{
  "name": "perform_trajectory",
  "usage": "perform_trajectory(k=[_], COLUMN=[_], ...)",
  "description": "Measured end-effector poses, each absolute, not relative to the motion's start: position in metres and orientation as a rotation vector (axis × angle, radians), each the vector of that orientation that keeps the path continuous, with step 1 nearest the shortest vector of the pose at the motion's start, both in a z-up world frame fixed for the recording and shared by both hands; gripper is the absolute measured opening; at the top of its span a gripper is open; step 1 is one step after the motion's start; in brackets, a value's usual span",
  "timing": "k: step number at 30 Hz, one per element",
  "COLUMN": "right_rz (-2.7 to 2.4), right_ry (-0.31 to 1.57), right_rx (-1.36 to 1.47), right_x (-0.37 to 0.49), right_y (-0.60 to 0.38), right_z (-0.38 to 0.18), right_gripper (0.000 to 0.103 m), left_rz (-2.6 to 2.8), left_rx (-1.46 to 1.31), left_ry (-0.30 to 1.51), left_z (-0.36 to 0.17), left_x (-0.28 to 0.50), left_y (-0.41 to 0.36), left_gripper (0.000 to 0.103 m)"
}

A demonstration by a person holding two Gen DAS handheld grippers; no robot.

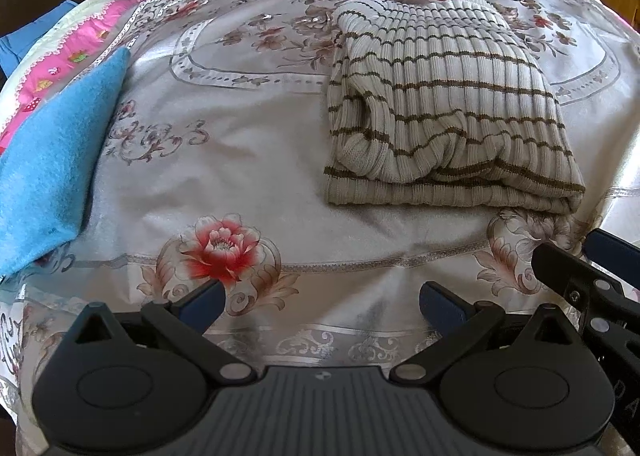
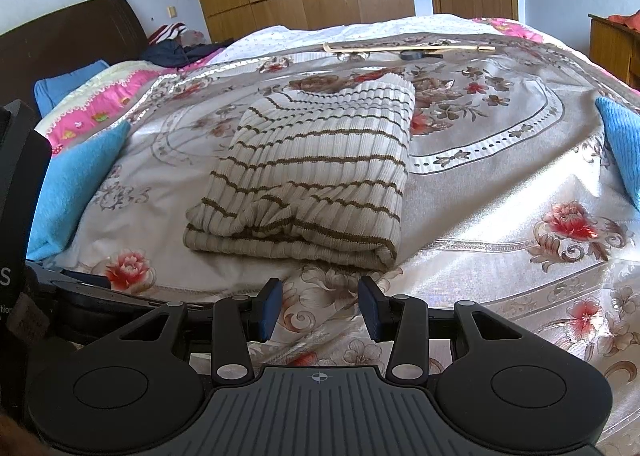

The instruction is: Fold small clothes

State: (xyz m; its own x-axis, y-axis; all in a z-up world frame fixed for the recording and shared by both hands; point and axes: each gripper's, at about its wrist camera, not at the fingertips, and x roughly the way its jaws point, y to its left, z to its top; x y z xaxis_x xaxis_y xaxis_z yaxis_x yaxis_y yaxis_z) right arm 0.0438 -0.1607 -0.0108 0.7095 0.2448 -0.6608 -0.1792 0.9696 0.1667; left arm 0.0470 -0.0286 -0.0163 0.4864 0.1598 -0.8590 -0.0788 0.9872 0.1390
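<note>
A cream ribbed sweater with thin brown stripes (image 1: 444, 108) lies folded into a thick rectangle on the floral bedspread (image 1: 240, 160); it also shows in the right wrist view (image 2: 316, 180). My left gripper (image 1: 320, 302) is open wide and empty, low over the bedspread, well short of the sweater's near edge and to its left. My right gripper (image 2: 320, 302) is open and empty, just short of the sweater's near folded edge. The right gripper's black body shows at the right of the left wrist view (image 1: 584, 276).
A blue cloth (image 1: 56, 160) lies at the bed's left edge, also in the right wrist view (image 2: 76, 180); another blue cloth (image 2: 622, 140) lies at the right. A wooden stick (image 2: 408, 49) and a small black object lie at the far side. Dark clothes (image 2: 180, 52) are piled by the headboard.
</note>
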Motion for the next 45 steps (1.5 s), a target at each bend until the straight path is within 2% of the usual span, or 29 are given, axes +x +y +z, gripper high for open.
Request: perform_trajectory(k=[45], right_rz=[0.221], right_ry=[0.734], right_rx=[0.036], right_x=[0.0425], right_y=[-0.1549], right_z=[-0.0112], right_gripper=[0.042], left_rz=[0.161], left_rx=[0.091], left_ry=[1.056], left_z=[-0.0192], left_x=[0.0483], left_y=[-0.0299], left_gripper=[0.103])
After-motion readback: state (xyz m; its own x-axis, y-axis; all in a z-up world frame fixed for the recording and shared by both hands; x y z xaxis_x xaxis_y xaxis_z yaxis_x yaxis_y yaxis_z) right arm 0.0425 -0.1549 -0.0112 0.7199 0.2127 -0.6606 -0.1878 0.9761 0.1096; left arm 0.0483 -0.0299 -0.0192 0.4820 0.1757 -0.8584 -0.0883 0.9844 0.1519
